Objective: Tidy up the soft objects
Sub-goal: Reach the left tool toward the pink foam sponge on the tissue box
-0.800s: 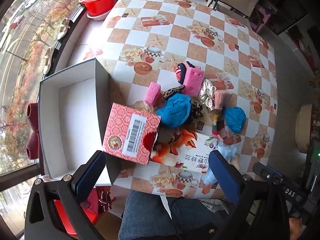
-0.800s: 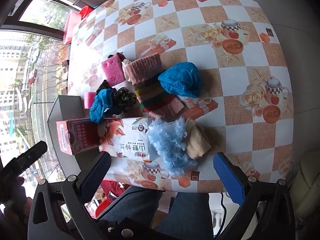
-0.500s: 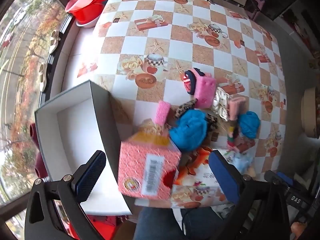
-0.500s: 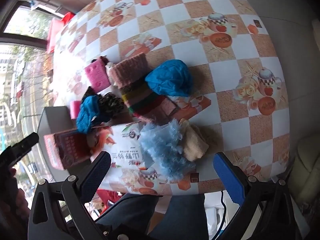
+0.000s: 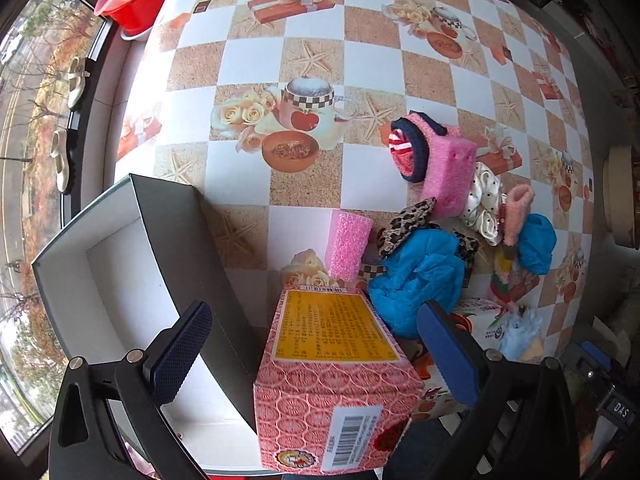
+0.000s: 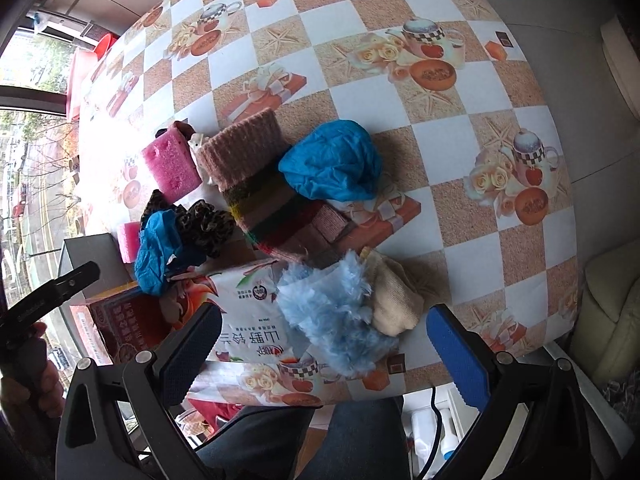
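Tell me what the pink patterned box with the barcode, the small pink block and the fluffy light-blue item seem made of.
Pink patterned box: printed cardboard by its crisp edges, slightly glossy. Small pink block: likely foam sponge, given its pitted, matte surface. Fluffy light-blue item: plush or fleecy fabric, showing long loose fibres; exact fibre unclear.

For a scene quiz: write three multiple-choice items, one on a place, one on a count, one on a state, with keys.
1. Where is the pink carton?
A. inside the box
B. beside the box, between the left gripper's open fingers
C. on the floor

2. How many pink sponges show in the left view?
A. two
B. four
C. none

3. The right gripper is
A. shut on a sock
B. shut on the tissue pack
C. open

Key: B, it stands right of the box; A, sponges at and; C, its fingers stand apart, holding nothing.
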Motion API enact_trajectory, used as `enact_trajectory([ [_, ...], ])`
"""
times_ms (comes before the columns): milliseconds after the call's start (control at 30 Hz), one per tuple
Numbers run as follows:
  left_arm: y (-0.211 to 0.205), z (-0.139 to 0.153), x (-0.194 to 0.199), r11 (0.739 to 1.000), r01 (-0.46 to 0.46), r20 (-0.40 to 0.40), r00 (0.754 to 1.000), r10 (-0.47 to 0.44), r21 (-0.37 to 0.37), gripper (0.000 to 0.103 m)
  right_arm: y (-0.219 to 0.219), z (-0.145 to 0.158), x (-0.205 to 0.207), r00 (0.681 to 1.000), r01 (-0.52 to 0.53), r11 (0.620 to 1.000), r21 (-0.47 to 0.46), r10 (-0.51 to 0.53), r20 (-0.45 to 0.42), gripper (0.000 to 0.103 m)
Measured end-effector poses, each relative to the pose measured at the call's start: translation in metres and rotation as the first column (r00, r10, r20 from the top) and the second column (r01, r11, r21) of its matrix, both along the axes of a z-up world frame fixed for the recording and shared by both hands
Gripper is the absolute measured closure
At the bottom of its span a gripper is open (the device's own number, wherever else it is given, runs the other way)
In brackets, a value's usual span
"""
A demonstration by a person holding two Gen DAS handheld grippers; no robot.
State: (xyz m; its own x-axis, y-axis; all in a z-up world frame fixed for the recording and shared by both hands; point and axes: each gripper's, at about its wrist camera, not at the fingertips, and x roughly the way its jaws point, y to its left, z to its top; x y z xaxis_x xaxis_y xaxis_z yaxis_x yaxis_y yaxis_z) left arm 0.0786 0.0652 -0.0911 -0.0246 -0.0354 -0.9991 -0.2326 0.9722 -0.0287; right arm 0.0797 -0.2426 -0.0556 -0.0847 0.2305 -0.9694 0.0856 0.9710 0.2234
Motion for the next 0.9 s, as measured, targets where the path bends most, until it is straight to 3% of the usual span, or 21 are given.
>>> enact_trajectory([
  [400,0.006,-0.025,0.008,1.000,0.015,-0.094,0.995,-0.016,-0.010,0.001,0.007,-0.005,0.006,0.999,-0.019,1.000,-0.011,0.019,-0.042,0.000],
  [700,0.003,-0.046,0.027,0.992,0.121,-0.184,0.976,-0.114,0.032,0.001,0.005,-0.007,0.017,0.999,-0.015,1.000,-0.010,0.014,-0.034,0.000],
  [900,-0.006,-0.061,0.040,0.988,0.155,-0.231,0.961,-0.154,-0.015,0.001,0.007,-0.010,0.020,0.999,-0.016,1.000,-0.003,0.016,-0.036,0.000],
])
